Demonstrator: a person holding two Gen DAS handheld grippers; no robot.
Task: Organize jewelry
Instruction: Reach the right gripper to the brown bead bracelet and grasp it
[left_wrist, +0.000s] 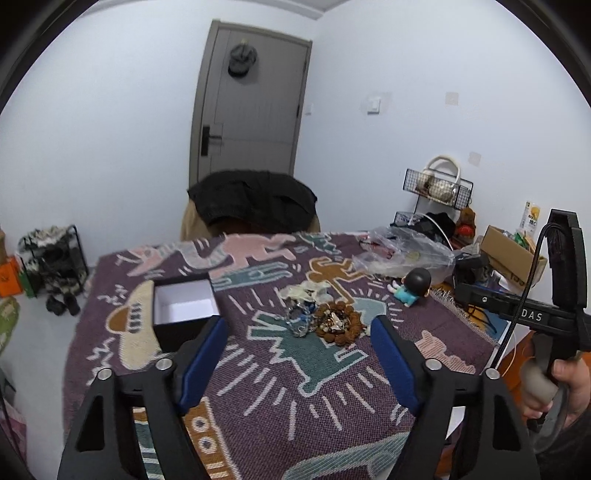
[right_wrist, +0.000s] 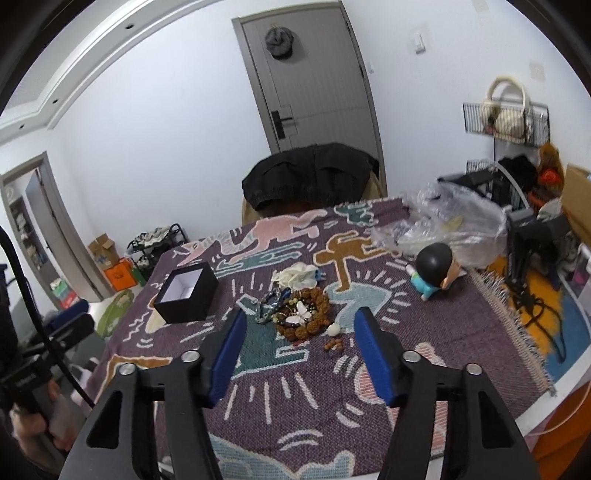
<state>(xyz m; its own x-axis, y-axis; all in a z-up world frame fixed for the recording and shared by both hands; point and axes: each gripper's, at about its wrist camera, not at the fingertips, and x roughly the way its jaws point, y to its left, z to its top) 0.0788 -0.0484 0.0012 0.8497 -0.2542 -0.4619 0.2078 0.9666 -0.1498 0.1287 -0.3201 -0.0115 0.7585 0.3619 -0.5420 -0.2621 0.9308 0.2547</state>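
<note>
A purple woven blanket (left_wrist: 258, 387) with cartoon figures covers the table, and a chair draped with a black jacket (left_wrist: 253, 201) stands at its far edge in front of a grey door (left_wrist: 255, 107). A crumpled clear plastic bag (right_wrist: 454, 218) lies at the far right of the blanket. The black box (right_wrist: 188, 295) with a white interior sits open on the left side, apart from the jewelry. A doll (right_wrist: 436, 271) with a black head and blue outfit lies on the right.

The jewelry pile (right_wrist: 299, 314) rests near the middle of the blanket: a brown beaded bracelet ringing smaller pieces, with a tangle of chain just to its left and a cream cloth (right_wrist: 299, 275) behind it. A few loose beads (right_wrist: 334, 338) lie just beside the pile.

The left gripper (left_wrist: 299, 354) and the right gripper (right_wrist: 300, 349) both hover above the blanket, jaws spread wide and holding nothing.
</note>
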